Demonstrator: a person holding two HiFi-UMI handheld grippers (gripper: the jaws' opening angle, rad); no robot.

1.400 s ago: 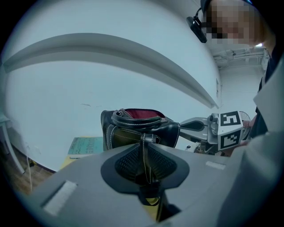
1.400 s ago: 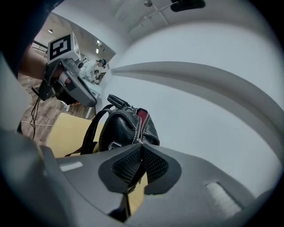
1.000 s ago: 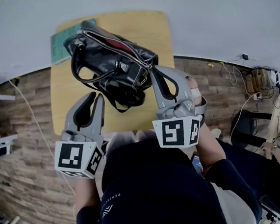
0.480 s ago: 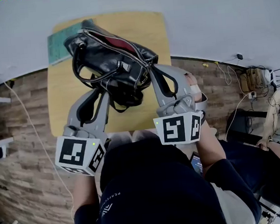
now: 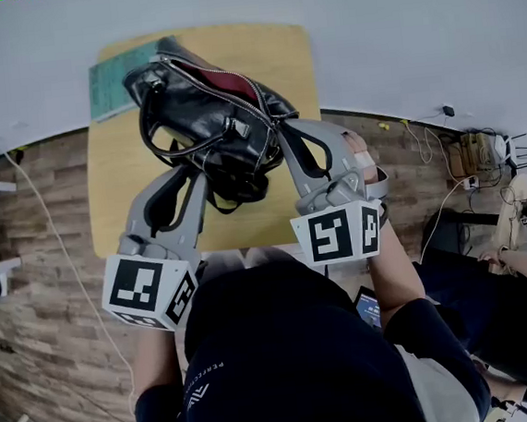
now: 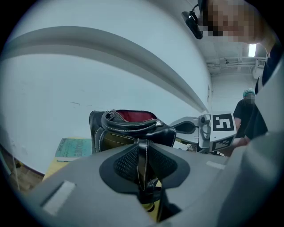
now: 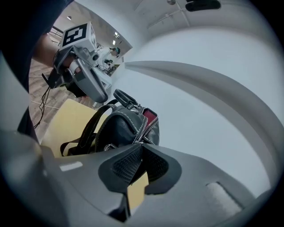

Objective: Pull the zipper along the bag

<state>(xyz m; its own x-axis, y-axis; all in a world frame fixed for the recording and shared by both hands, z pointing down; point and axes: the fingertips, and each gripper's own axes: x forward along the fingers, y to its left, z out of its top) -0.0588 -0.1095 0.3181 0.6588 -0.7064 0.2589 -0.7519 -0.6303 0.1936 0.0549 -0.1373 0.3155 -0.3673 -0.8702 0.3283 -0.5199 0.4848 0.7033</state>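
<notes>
Centrally, the black handbag rests toward the table's far edge, overlapping a green book at the far-left corner; my left gripper clamps its strap, my right gripper pinches the zipper.

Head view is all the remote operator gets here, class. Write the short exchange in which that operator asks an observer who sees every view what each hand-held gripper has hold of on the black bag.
Operator: The left hand-held gripper ends among the handles. Is it gripping anything?
Observer: Yes. The left gripper view shows its jaws shut on a black stitched strap of the bag.
Operator: And the right hand-held gripper at the bag's end?
Observer: The right gripper view shows its jaws together at the near end of the zipper. The metal teeth run straight into them.
</notes>
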